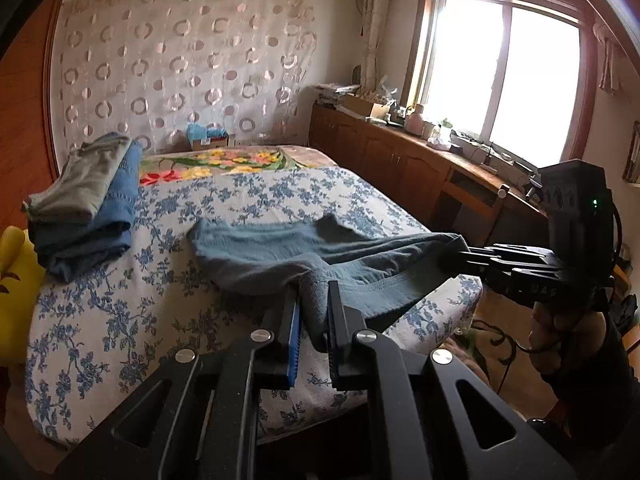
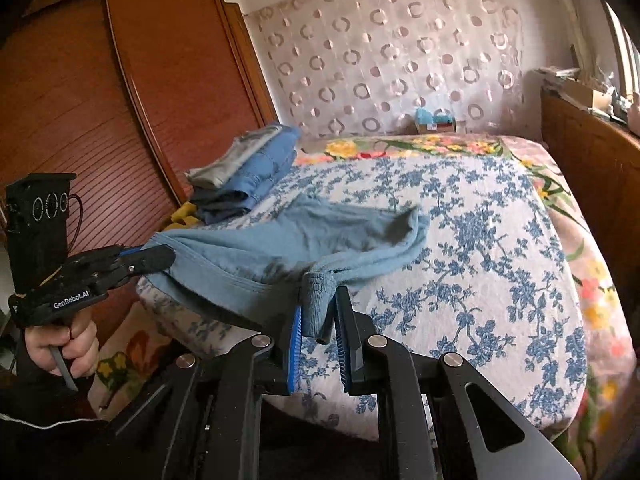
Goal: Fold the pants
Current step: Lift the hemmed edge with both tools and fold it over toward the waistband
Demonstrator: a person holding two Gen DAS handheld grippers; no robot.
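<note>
Grey-blue pants (image 1: 280, 252) (image 2: 320, 236) lie stretched across the near end of the bed, partly lifted off the sheet. My left gripper (image 1: 314, 292) is shut on one end of the near edge, with cloth bunched between its pads; it also shows at the left of the right wrist view, left gripper (image 2: 166, 258). My right gripper (image 2: 318, 300) is shut on a ribbed cuff-like fold of the same pants. From the left wrist view, the right gripper (image 1: 464, 256) holds the cloth at the bed's right edge. The far end of the pants rests on the bed.
The bed (image 1: 120, 312) has a blue-flowered sheet. A stack of folded clothes (image 1: 88, 208) (image 2: 248, 172) sits at its far left. A wooden wardrobe (image 2: 100, 100) stands left, a long cabinet (image 1: 400, 156) with clutter under the window. A small box (image 2: 434, 120) sits by the headboard.
</note>
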